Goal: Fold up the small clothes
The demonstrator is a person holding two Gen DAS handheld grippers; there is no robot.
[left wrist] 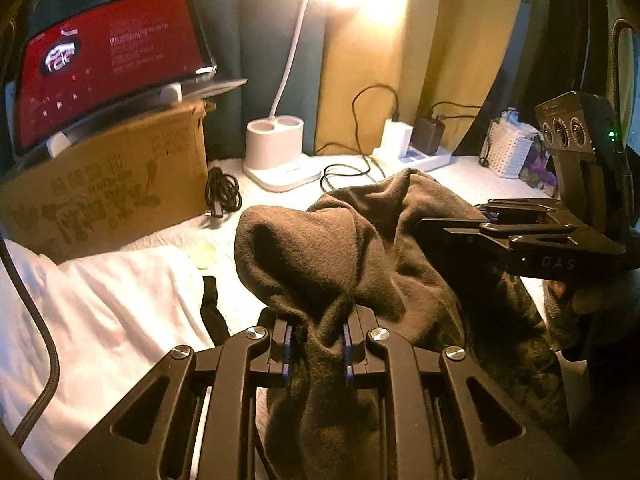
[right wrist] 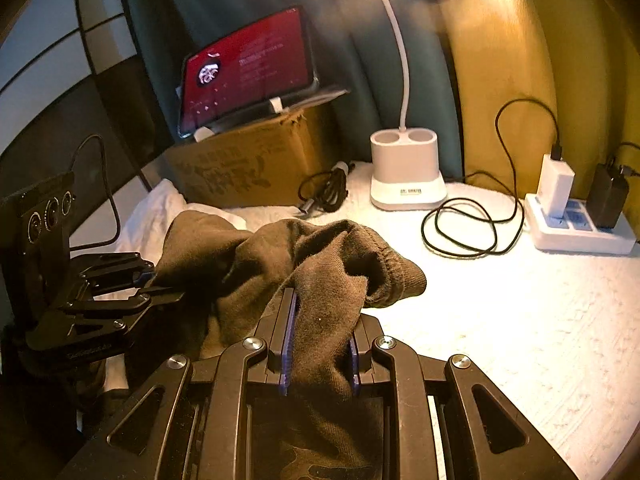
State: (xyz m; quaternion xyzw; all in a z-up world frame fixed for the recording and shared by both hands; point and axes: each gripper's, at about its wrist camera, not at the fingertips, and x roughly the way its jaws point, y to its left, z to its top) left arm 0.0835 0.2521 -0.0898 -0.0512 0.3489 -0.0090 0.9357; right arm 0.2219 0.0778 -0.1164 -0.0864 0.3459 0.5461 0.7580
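White bedding (right wrist: 500, 320) glows under the desk lamp (right wrist: 404, 168) at its far edge. Your left gripper (left wrist: 318, 344) and right gripper (right wrist: 320, 344) both clamp the brown garment (right wrist: 320, 264), bunched and lifted between them.

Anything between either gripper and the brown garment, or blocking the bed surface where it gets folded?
Nothing between them: left gripper and right gripper are both already shut on the brown garment. The white bed surface directly by it looks free; the black cable lies farther back, near the lamp base.

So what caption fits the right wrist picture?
Right gripper and left gripper both clamp one brown garment under a desk lamp.
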